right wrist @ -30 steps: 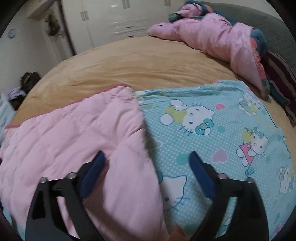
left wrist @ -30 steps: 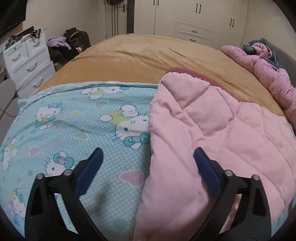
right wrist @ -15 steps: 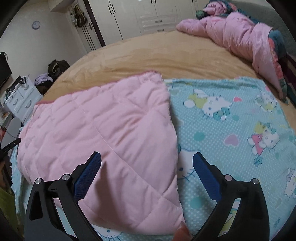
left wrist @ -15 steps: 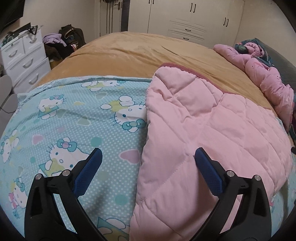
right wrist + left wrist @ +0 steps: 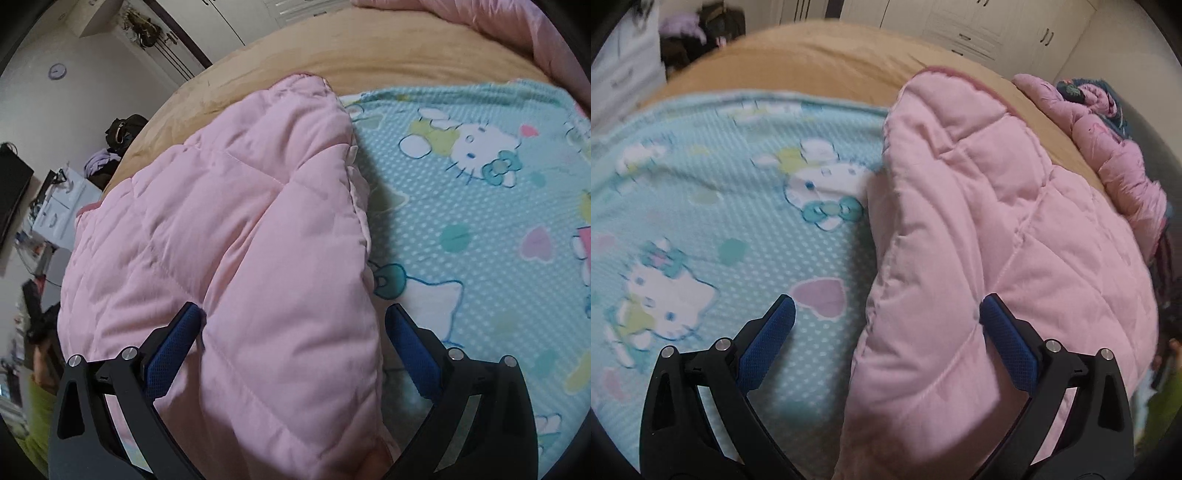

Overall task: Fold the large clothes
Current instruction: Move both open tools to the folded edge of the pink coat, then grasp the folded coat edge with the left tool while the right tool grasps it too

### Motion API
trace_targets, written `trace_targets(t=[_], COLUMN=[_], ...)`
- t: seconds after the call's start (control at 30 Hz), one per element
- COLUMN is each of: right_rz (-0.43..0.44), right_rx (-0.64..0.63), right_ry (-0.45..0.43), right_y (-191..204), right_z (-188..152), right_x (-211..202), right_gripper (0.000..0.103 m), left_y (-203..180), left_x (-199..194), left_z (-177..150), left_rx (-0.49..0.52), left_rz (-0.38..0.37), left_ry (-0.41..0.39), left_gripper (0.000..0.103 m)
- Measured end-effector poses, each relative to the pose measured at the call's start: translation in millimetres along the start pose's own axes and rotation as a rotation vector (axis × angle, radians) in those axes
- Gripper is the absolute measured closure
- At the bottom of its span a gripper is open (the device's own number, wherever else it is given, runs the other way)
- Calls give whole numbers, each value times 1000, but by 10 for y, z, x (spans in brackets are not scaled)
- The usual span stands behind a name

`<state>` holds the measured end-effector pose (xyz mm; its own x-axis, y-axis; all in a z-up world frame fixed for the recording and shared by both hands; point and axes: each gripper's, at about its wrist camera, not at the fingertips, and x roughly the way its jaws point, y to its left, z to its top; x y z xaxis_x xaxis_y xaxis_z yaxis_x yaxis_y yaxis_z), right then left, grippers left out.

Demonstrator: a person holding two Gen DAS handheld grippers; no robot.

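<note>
A quilted blanket lies on the bed, its pink side point(image 5: 990, 236) folded over its light blue cat-print side point(image 5: 731, 206). In the left wrist view the pink fold's edge runs between the fingers of my open left gripper point(image 5: 886, 314), which hovers low over it. In the right wrist view the pink fold point(image 5: 236, 229) fills the left and the print side point(image 5: 480, 199) the right. My open right gripper point(image 5: 291, 321) straddles the near corner of the pink fold, with the fabric bulging between its blue pads.
A tan bedspread point(image 5: 812, 62) covers the bed beyond the blanket. A crumpled pink garment point(image 5: 1108, 140) lies at the far right by the headboard. White wardrobes point(image 5: 960, 26) stand behind. A white drawer unit point(image 5: 62, 210) and dark bags point(image 5: 122, 129) stand beside the bed.
Both grippers have dropped lower and closer to the blanket. The pink fold now bulges up between the right gripper's fingers. Both stay open.
</note>
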<state>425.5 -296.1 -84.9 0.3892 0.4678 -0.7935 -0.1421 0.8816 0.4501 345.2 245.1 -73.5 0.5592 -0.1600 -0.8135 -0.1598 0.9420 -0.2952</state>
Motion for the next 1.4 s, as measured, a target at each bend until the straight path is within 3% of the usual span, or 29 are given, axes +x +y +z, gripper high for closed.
trace_targets(t=[0.3,0.6,0.7,0.77,0.87,1.0,1.23,1.3,1.37,1.4], right_rz=[63,61,72,67,59,48,46,34,0,-49], right_rx=[12,13,19,13,12,14,7,27,94,110], right_ry=[126,94,89,80,79,72,61,62,45,18], right_y=[-28,58,69,121,154,181,289,287,192,185], right_z=[183,279,293,319,341,342,270,272,268,279], right_x=[274,406,430,447,462,475,393,355,251,153], right_gripper=[4,6,11,15,16,17,34,34,26,16], left_y=[11,-116,-234,-296,-423,-454,-286,-147,-129,-127], left_x=[342,435,447,443,445,465,446,359,191,99], left_z=[122,192,241,255,260,271,210,146,130,129], left_rx=[-7,19,34,30,59,52,10,6,11,8], left_rz=[-80,-72,-93,-137,-97,-100,-144,-132,-79,-51], left_ry=[84,66,46,37,28,26,42,37,3,-12], left_gripper=[8,9,22,42,44,45,49,49,48,47])
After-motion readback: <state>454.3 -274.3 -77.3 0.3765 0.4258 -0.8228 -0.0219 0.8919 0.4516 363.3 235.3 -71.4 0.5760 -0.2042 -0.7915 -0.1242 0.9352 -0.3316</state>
